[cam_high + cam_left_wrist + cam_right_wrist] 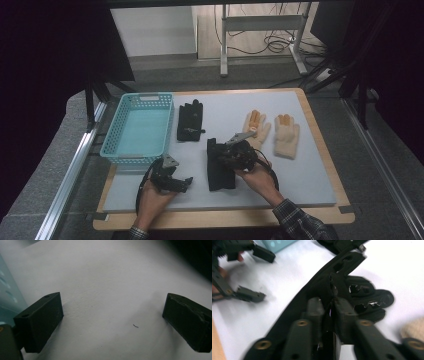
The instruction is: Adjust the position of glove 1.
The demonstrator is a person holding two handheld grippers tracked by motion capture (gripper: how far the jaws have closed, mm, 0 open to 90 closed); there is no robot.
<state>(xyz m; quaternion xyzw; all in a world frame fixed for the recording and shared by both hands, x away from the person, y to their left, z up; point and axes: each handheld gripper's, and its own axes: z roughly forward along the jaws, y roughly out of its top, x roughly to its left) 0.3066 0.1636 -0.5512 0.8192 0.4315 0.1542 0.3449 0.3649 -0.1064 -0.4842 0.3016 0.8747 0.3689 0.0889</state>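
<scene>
on the grey table mat (pixel 310 170) the turquoise plastic basket (pixel 137 127) sits far left, a black glove (pixel 190 121) just right of it, another black glove (pixel 220 170) nearer the person, two cream gloves (pixel 272 132) further right

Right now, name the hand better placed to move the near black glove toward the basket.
Right, probably. The right gripper already pinches the near black glove between its jaws. The left gripper is open over bare mat, nearer the basket but holding nothing.
</scene>
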